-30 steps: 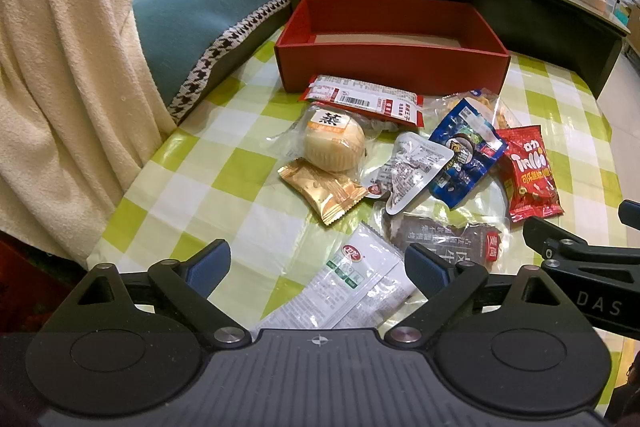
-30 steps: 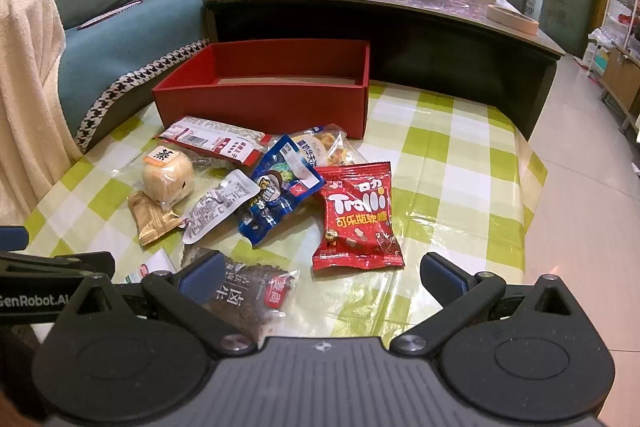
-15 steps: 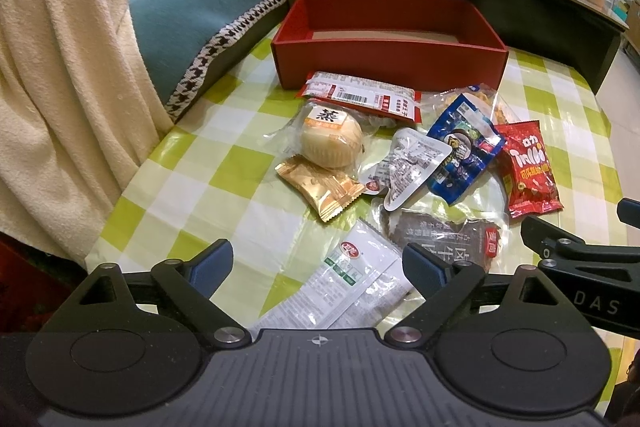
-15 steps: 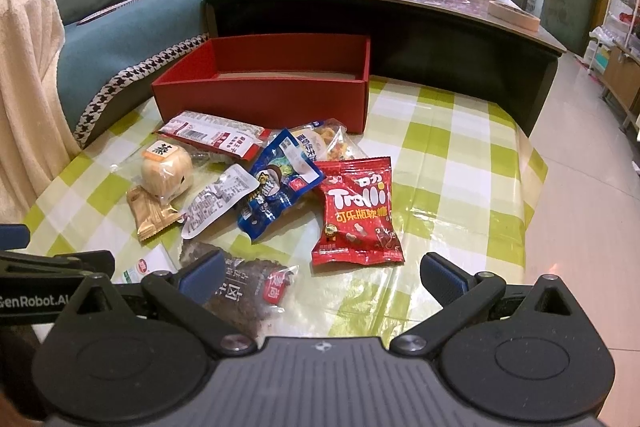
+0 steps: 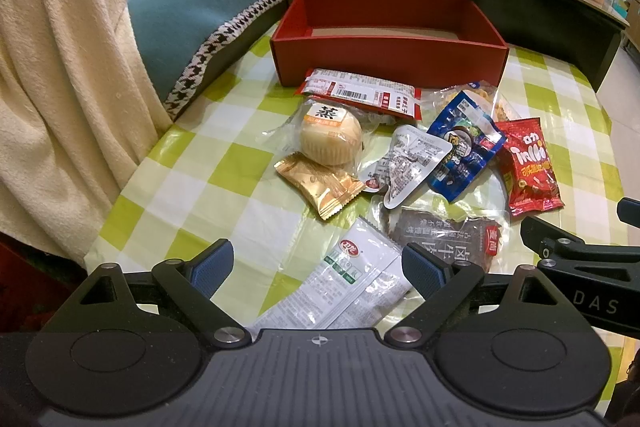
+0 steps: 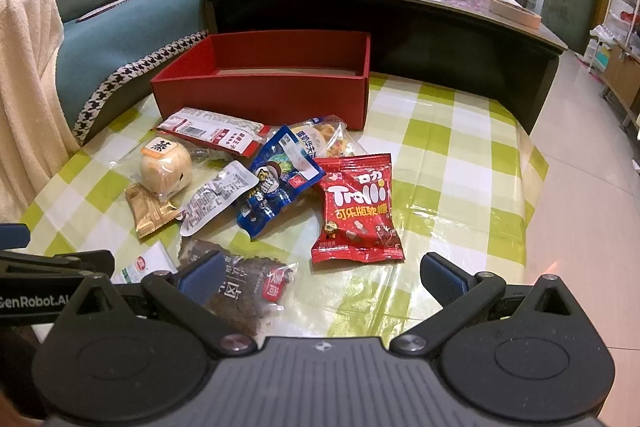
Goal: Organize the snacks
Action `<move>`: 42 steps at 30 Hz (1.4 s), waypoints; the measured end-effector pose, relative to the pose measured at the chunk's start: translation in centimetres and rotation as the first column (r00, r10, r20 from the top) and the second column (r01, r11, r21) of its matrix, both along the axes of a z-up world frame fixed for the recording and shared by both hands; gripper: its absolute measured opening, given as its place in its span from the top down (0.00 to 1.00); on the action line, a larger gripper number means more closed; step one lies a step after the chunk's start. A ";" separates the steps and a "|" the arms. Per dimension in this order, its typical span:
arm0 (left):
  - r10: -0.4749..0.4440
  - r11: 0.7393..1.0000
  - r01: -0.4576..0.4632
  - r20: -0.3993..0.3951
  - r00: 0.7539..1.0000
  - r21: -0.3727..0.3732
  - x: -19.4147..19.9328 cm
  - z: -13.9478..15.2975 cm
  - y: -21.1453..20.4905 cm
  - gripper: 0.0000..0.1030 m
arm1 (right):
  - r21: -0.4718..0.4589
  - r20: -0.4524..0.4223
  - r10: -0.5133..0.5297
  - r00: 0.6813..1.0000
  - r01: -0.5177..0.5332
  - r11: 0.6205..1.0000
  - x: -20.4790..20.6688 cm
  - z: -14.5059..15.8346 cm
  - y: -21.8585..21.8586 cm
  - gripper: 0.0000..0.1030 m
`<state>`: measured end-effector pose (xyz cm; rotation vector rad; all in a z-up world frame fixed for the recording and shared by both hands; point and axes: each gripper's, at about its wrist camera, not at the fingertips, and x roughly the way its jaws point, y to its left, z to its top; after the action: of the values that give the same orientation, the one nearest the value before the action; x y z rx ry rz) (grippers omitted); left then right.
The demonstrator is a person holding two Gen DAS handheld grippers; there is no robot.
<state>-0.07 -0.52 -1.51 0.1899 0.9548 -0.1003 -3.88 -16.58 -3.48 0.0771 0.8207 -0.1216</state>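
Observation:
An empty red box [image 5: 384, 49] [image 6: 260, 95] stands at the far side of a green-checked cloth. Snack packets lie in front of it: a red-white packet [image 5: 360, 93], a round bun [image 5: 330, 137], a gold wafer [image 5: 320, 185], a silver pouch [image 5: 412, 163], a blue bag [image 5: 464, 147], a red Trolli bag [image 6: 356, 207], a dark jerky pack [image 6: 244, 287] and a white sachet [image 5: 348, 283]. My left gripper [image 5: 316, 267] is open over the white sachet. My right gripper [image 6: 320, 271] is open, just short of the Trolli bag, its left finger over the jerky pack.
A dark low table [image 6: 380, 11] with apples and boxes rises behind the red box. A teal sofa [image 5: 192, 3] and a cream blanket [image 5: 60, 67] lie to the left. The cloth's right edge [image 6: 532, 187] drops to a tiled floor.
Both grippers have edged slightly forward toward the snacks and stay open. The snacks and box have not moved.

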 end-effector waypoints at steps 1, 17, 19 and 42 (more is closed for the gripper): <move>-0.001 1.000 0.001 -0.001 1.000 0.000 0.0 0.0 0.0 0.08 | 0.000 -0.001 0.000 1.000 0.000 1.000 0.0 0.0 0.0 0.00; -0.096 0.994 0.100 -0.097 0.991 0.038 0.6 -2.5 0.0 0.08 | -0.002 -0.084 0.022 0.996 -0.023 1.000 0.4 -1.5 -1.2 0.00; -0.124 0.990 0.131 -0.126 0.984 0.049 0.8 -3.3 0.0 0.08 | -0.008 -0.107 0.037 0.994 -0.038 0.999 0.6 -1.9 -1.5 0.00; -0.359 0.927 0.374 -0.329 0.874 -0.017 5.7 -9.2 -0.7 0.00 | 0.044 -0.286 0.746 0.602 -0.769 0.638 7.9 -4.5 3.7 0.18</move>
<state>5.59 -1.17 -10.71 0.4079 1.2450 -0.4733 4.02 -12.85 -7.95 -0.3915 1.0726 0.6738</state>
